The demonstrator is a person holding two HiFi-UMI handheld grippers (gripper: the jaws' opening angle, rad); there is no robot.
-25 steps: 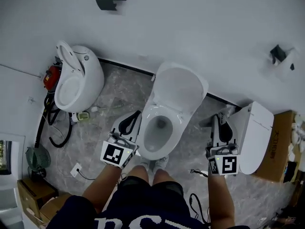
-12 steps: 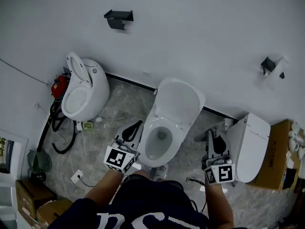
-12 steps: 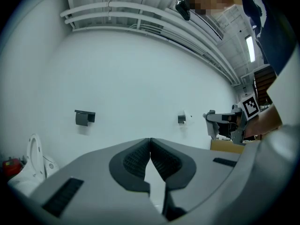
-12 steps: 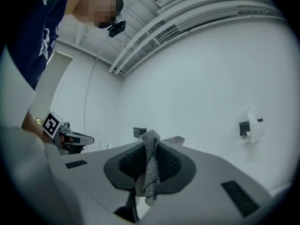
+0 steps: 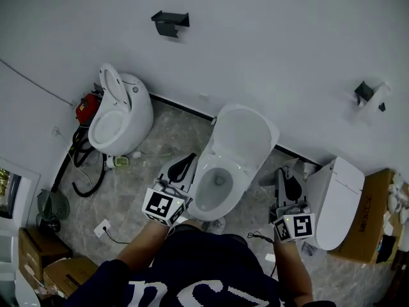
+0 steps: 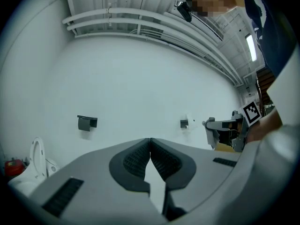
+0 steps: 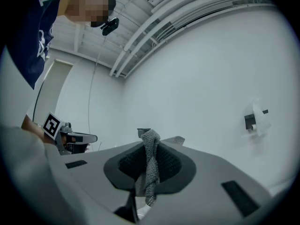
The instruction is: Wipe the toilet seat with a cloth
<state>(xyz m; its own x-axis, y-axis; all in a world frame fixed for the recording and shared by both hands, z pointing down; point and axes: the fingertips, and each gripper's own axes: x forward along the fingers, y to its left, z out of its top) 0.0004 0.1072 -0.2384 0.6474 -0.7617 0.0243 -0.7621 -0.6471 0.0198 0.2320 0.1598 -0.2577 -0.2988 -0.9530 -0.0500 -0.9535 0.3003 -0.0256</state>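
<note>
A white toilet stands in the middle of the head view, with its lid raised against the wall and its seat down around the bowl. My left gripper is held at the bowl's left side. Its pads meet, shut with nothing between them. My right gripper is held to the right of the bowl, apart from it. A grey knitted cloth is pinched between its pads and hangs down, so this gripper is shut on it.
A second white toilet with its lid up stands at the left, beside a red object and black cables. A third toilet and a cardboard box are at the right. A black bracket hangs on the wall.
The head view has shifted, so the toilets sit lower and further right in it. Both grippers keep their places either side of the bowl, the right one still with the cloth.
</note>
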